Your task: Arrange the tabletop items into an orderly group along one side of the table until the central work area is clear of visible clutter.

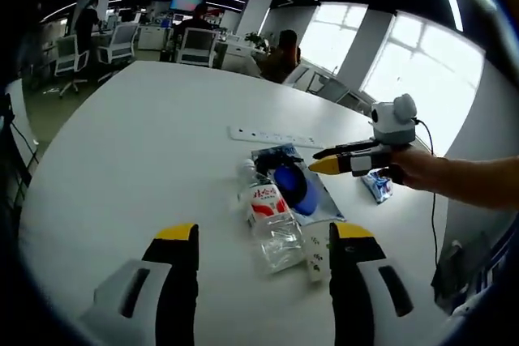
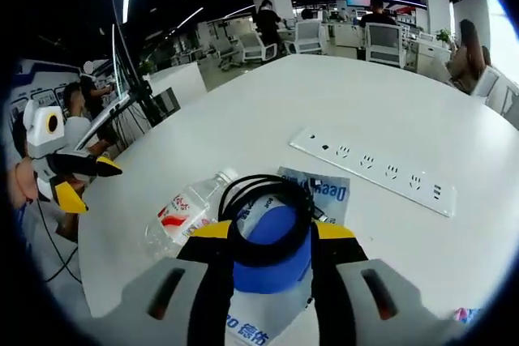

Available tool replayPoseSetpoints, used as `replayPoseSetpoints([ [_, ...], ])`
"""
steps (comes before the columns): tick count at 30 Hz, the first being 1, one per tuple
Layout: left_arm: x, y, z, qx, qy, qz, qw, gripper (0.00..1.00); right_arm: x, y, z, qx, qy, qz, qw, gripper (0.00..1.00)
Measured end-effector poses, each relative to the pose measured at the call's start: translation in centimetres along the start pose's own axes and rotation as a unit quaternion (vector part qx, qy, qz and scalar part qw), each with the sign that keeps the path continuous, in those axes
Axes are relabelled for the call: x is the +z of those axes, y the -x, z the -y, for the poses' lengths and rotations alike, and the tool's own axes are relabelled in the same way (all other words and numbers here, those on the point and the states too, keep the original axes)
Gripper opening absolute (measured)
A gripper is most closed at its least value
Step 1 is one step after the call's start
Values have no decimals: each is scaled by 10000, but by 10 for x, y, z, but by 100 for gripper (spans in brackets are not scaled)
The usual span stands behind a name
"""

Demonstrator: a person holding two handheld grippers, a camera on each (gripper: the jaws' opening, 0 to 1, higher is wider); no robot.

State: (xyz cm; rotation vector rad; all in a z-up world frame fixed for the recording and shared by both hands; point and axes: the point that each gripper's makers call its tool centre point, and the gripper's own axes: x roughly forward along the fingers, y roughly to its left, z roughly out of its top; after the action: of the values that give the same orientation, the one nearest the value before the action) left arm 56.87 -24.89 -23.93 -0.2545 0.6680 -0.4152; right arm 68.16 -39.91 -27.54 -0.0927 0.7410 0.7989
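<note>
Both tongs stood open, empty: left tongs near a clear bottle, right tongs straddling a blue object partly hiding a packet.

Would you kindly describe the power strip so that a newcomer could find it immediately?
Start at the large white round table. Beyond the clear plastic water bottle and the blue printed packet lies the long flat white power strip. It alone is a slim bar carrying a row of sockets.
</note>
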Motion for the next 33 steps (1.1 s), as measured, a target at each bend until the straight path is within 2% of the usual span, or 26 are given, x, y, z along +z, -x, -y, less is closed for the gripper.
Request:
replayPoseSetpoints([
  [14, -7, 1, -13, 39, 89, 54, 9999, 65, -14, -29, 22, -208, -183, -289, 9992, 31],
  [19, -7, 0, -16, 33, 94, 95, 9999, 65, -17, -33, 23, -267, -257, -325, 9988, 31],
  [21, -7, 0, -18, 30, 130, 110, 9998, 64, -21, -34, 24, -320, -269, -413, 9983, 29],
  [33, -10, -1, -20, -27, 199, 166, 9997, 63, -31, -44, 25, -587, -496, -469, 9959, 20],
])
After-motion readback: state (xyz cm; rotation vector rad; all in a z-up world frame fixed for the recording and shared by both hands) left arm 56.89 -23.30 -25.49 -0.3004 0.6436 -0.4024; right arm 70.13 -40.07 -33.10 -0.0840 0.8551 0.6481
